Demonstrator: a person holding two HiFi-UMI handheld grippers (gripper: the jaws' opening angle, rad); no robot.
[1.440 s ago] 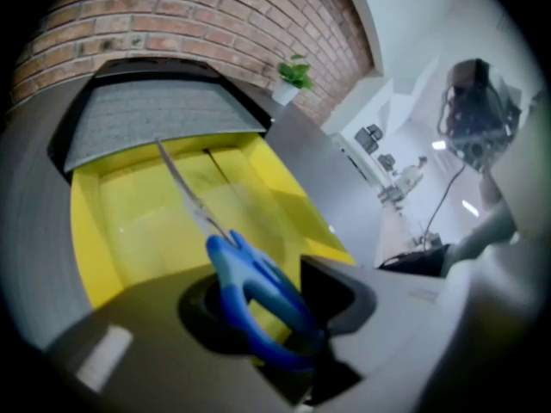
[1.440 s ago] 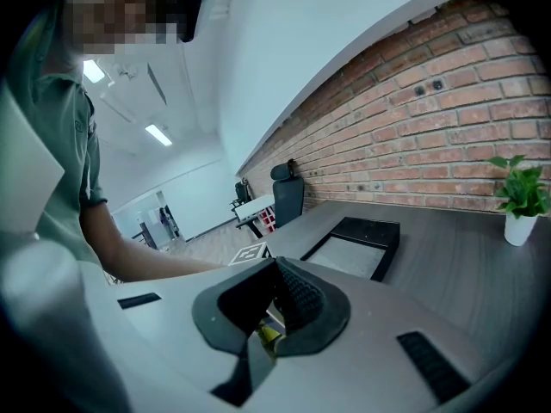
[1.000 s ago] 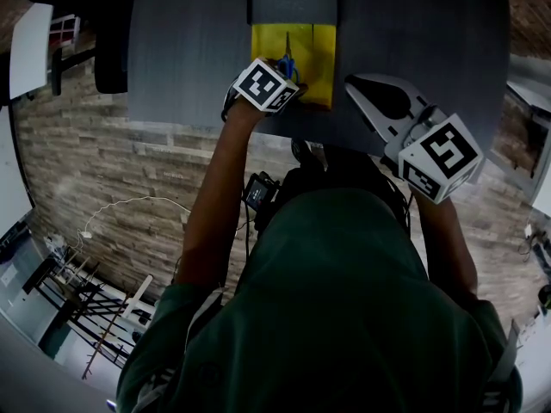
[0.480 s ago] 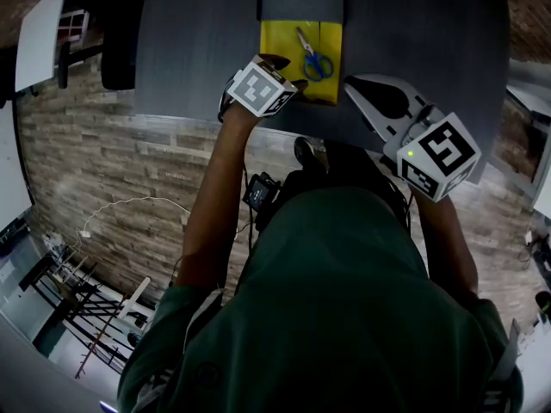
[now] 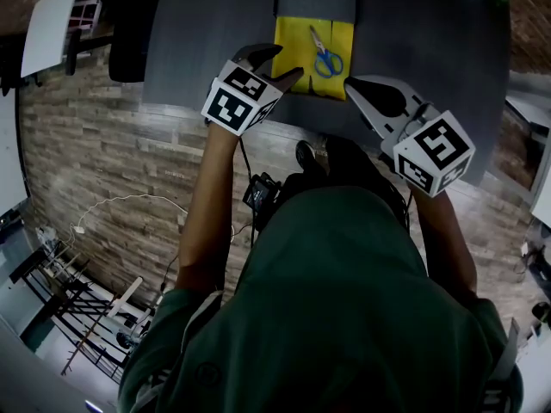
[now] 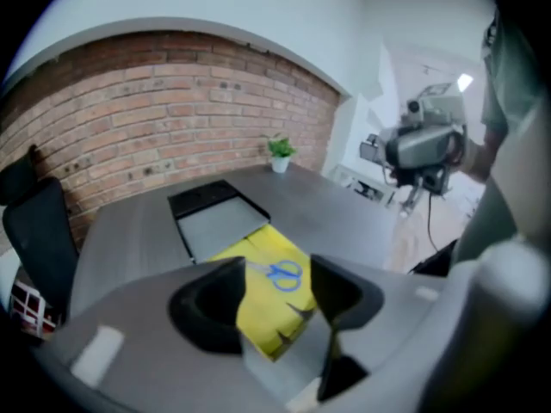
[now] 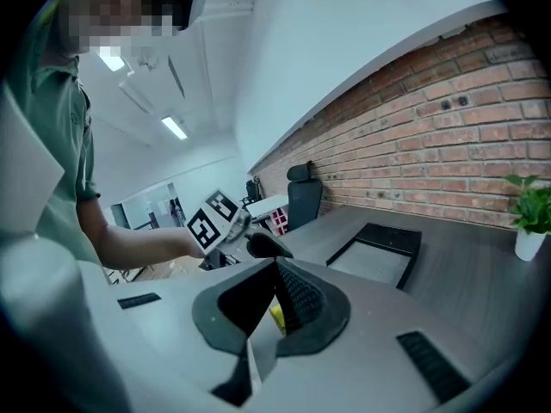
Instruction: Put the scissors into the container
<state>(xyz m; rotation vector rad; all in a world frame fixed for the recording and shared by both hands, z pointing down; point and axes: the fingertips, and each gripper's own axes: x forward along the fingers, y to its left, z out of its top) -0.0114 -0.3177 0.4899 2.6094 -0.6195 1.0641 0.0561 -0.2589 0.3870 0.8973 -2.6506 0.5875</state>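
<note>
**A:** Your left tool (image 5: 274, 63) hangs over the near edge of the bench (image 5: 430, 41). Its jaws are wide apart with nothing between them.

**B:** Just right of it, the blue-handled scissors (image 5: 325, 56) lie flat in the yellow container (image 5: 291, 37), clear of both your tools.

**A:** Further right, your right tool (image 5: 353, 84) has its jaws pressed together and empty, near the container's corner.
</note>
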